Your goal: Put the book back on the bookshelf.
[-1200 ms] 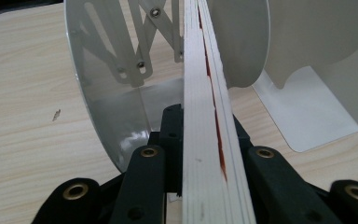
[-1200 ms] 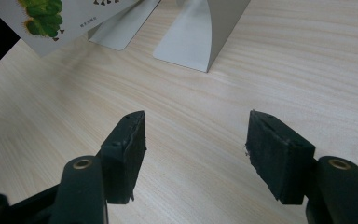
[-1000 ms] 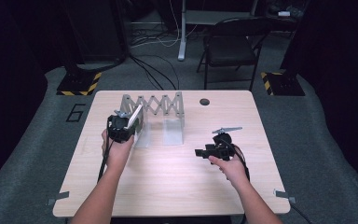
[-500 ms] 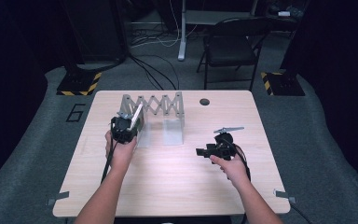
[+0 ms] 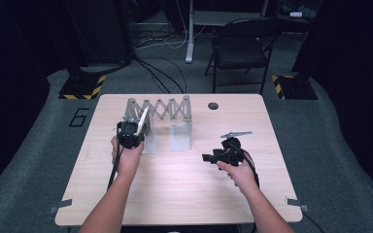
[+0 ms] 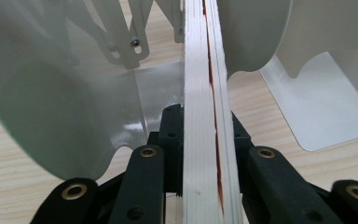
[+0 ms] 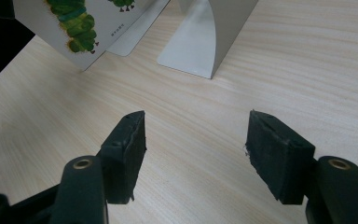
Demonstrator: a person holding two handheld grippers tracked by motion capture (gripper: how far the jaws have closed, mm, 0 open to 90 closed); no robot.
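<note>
Left tool (image 5: pixel 135 127) clamped on a thin children's board book (image 6: pixel 204 116), spine edge running straight out between the jaws, upper end tilted toward the expandable metal book rack (image 5: pixel 161 108) just ahead of the tool. Rack dividers (image 6: pixel 51 93) close on either side of the book, scissor links beyond them. Caterpillar picture on the cover (image 7: pixel 74 23), seen from the right tool (image 7: pixel 193 140), far ahead and to its left. Right tool with jaws apart and nothing between them, resting low over the counter (image 5: pixel 184 194), well apart from the rack. Probably light and stiff, that book: thick card pages, little flex, glossy cover likely slippery under the pads. Best taken near the spine, at the lower end, as now, leaving the top free to slide between two dividers. Thin sheet-metal rack likely to shift or fold if pushed sideways; a steadying hold with the free tool perhaps useful.
</note>
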